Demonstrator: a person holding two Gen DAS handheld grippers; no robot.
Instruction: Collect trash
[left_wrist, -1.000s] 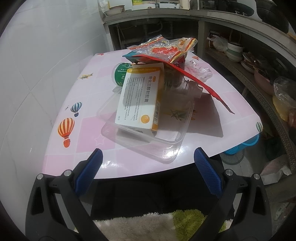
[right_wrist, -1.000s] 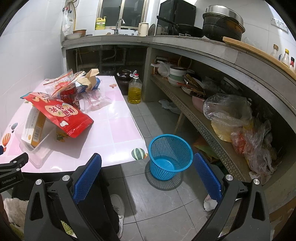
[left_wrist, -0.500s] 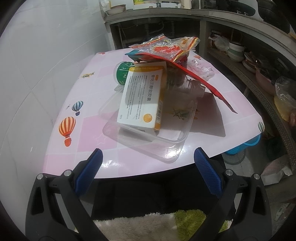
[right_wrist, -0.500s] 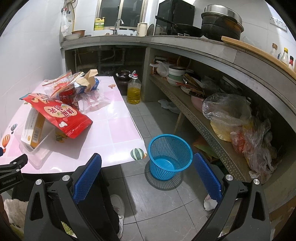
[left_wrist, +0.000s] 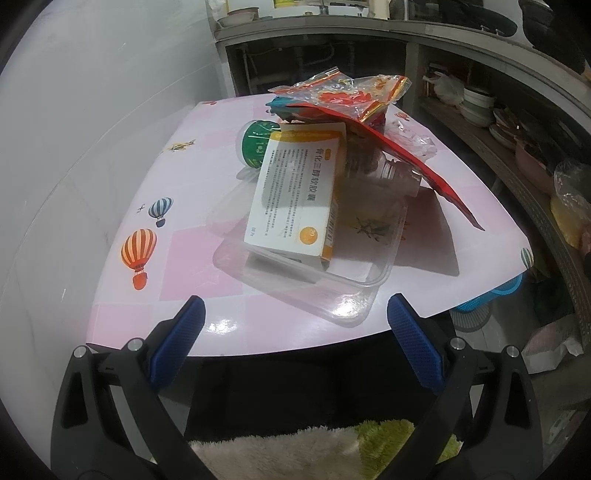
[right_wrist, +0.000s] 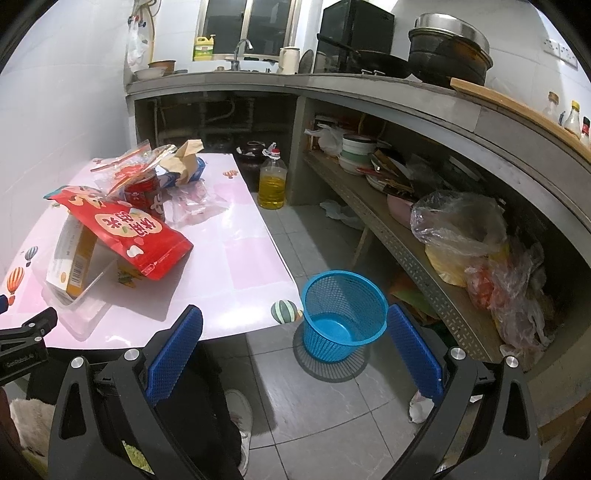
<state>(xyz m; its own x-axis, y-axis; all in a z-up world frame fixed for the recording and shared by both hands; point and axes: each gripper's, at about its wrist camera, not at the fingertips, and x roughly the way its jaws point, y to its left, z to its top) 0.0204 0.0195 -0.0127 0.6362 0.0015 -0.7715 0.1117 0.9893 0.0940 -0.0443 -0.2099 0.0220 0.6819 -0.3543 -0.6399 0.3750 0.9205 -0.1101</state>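
Hovering before the near edge of a pink table (left_wrist: 184, 258), the left gripper (left_wrist: 293, 325) has its jaws wide apart and empty. A white and orange box (left_wrist: 295, 195) leans in a clear plastic tray (left_wrist: 351, 295), with a red snack bag (right_wrist: 125, 229) over it. The right gripper (right_wrist: 293, 332), likewise spread and empty, faces a blue basket (right_wrist: 343, 314) on the floor beside the table.

A pink table (right_wrist: 243, 266) printed with hot-air balloons is standing to my left against a white wall. Beyond its far end, a bottle of yellow oil (right_wrist: 272, 181) is sitting on the tiled floor. To my right, a low shelf (right_wrist: 413, 243) is holding stacked bowls (right_wrist: 355, 152) and bulging plastic bags (right_wrist: 461, 229). A faucet (right_wrist: 243, 47) and dark pots (right_wrist: 448, 55) are sitting on the far counter.
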